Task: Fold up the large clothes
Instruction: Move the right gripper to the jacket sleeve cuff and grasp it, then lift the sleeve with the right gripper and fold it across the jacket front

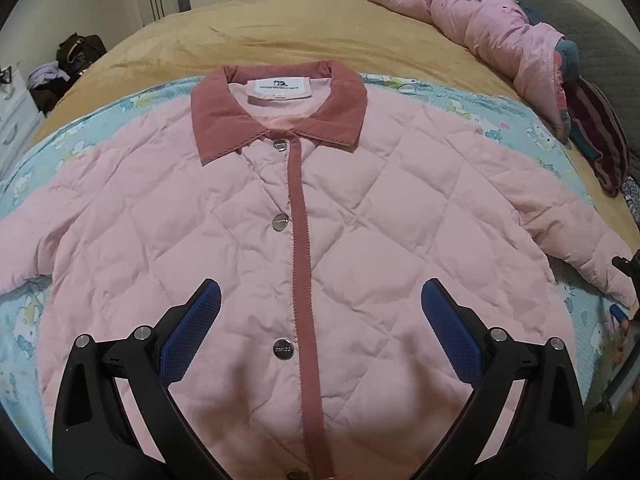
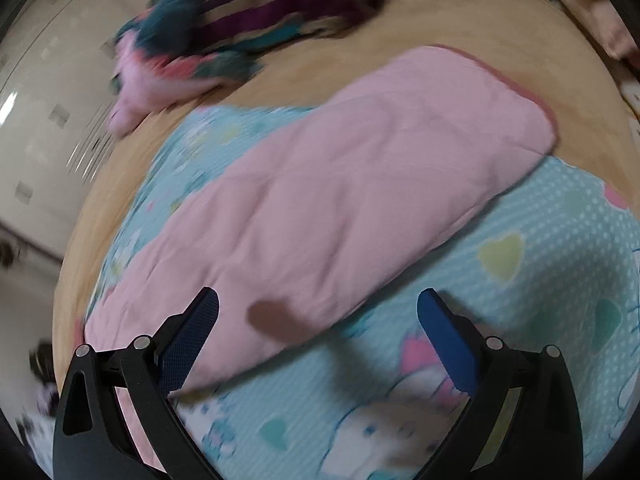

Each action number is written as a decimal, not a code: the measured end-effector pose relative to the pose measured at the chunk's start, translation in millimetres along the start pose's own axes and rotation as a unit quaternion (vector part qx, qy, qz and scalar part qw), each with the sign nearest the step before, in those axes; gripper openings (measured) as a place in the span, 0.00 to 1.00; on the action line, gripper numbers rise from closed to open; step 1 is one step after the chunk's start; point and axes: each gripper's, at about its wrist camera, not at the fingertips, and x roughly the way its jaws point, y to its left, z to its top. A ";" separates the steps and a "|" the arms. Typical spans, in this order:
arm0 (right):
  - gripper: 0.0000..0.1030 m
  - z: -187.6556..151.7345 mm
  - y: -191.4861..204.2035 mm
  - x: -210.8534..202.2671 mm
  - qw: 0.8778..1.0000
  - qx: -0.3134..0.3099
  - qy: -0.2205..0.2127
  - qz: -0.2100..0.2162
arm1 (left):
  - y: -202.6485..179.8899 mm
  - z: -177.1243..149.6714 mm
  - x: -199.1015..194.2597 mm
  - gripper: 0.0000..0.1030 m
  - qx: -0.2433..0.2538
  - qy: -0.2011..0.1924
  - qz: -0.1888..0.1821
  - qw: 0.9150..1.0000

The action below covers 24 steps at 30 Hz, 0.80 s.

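Observation:
A pink quilted jacket (image 1: 224, 216) lies flat and buttoned, front up, on a blue cartoon-print sheet (image 1: 28, 320). Its collar (image 1: 276, 114) is dusty rose corduroy and a matching strip runs down the front. My left gripper (image 1: 320, 304) hovers open over the lower front, near the bottom buttons. In the blurred right wrist view, my right gripper (image 2: 318, 308) is open above the jacket's sleeve (image 2: 340, 200), whose rose-trimmed cuff (image 2: 532, 92) points away. The right gripper also shows at the edge of the left wrist view (image 1: 624, 312).
The sheet lies on a tan bedspread (image 1: 320, 36). A crumpled pink quilt (image 1: 492, 36) and a striped cushion (image 1: 596, 136) sit at the far right of the bed. White drawers (image 1: 12, 120) and a dark bag (image 1: 78, 50) stand beyond the left side.

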 end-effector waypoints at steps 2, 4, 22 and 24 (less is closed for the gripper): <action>0.96 8.7 -10.9 4.9 1.000 0.023 -0.004 0.005 | -0.9 0.7 -1.4 0.91 0.003 -0.002 0.000 1.000; 0.96 18.5 -19.5 7.2 0.999 0.042 -0.016 0.006 | -1.2 1.7 -3.3 0.91 0.003 -0.005 0.002 1.000; 0.19 73.1 5.3 -35.7 0.980 0.019 -0.110 0.163 | 36.4 14.0 -34.8 0.91 -0.046 -0.031 0.005 0.998; 0.18 74.2 31.1 -53.2 0.974 -0.021 -0.125 0.186 | 44.5 16.7 -40.0 0.91 -0.055 -0.034 -0.005 0.998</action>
